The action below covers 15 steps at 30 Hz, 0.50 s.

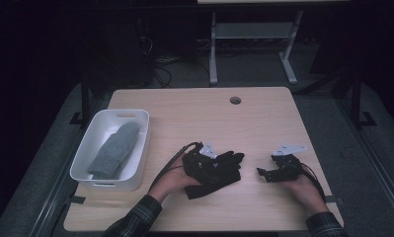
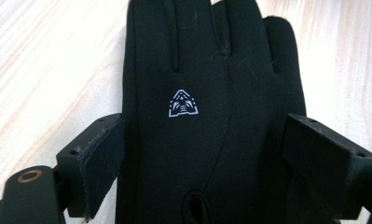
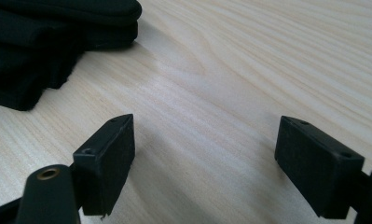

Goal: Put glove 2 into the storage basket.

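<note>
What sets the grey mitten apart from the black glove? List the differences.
The grey mitten is pale grey with no separate fingers; the black glove is black with divided fingers and a small white logo. The grey mitten lies inside the white bin; the black glove lies on the bare wooden table, between the open left gripper jaws. Both lie flat.

The black glove's [image 2: 207, 116] fingertips and cuff run past the left gripper view's edges.
</note>
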Tool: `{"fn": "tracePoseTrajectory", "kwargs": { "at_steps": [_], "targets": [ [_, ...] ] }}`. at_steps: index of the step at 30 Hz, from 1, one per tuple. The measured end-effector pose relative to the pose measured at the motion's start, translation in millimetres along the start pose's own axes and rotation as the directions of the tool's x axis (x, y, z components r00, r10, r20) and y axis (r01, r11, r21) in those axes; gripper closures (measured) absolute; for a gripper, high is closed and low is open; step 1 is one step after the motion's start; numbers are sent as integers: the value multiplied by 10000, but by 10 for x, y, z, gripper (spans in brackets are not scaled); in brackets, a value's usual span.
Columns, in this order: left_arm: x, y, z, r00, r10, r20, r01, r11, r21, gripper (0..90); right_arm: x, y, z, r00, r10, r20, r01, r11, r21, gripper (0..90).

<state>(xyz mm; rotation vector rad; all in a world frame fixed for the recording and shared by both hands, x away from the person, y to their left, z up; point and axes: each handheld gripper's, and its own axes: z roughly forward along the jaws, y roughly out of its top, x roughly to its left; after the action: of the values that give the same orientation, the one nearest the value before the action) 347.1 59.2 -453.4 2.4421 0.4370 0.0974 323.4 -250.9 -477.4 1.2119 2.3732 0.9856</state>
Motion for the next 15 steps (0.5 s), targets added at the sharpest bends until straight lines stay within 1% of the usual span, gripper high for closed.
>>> {"fn": "tracePoseTrajectory", "kwargs": {
  "at_steps": [3, 4, 5, 7, 10, 13, 14, 15],
  "targets": [
    [6, -11, 16, 10000, -10, 3, 10, 10000, -16, 122, 1, 0, 1, 10000, -17, -6, 17, 10000, -11, 199],
    [18, -14, 9, 9999, 145, -8, -144, 9998, 101, 122, 2, 1, 1, 10000, -13, -11, 12, 10000, -9, 199],
    [14, -22, 18, 10000, 35, -14, -35, 10000, -30, 121, 1, 0, 1, 10000, -27, -13, 27, 10000, -20, 199],
    [20, -32, 29, 10000, -8, 8, 8, 9999, -122, 121, 2, 1, 2, 10000, -29, -15, 29, 10000, -24, 199],
    [29, -38, 35, 10000, 87, -25, -87, 9999, -128, 121, 3, 1, 2, 10000, -33, -16, 33, 10000, -27, 199],
    [54, -58, 47, 10000, 36, 84, -35, 9999, -109, 120, 4, 1, 3, 10000, -34, -17, 33, 10000, -34, 200],
    [64, -70, 54, 9999, -24, 130, 27, 9998, -184, 120, 4, 1, 4, 10000, -36, -17, 36, 10000, -37, 200],
    [70, -79, 61, 9996, -210, 187, 214, 9995, -215, 120, 5, 1, 4, 10000, -39, -16, 39, 10000, -34, 199]
  ]
}}
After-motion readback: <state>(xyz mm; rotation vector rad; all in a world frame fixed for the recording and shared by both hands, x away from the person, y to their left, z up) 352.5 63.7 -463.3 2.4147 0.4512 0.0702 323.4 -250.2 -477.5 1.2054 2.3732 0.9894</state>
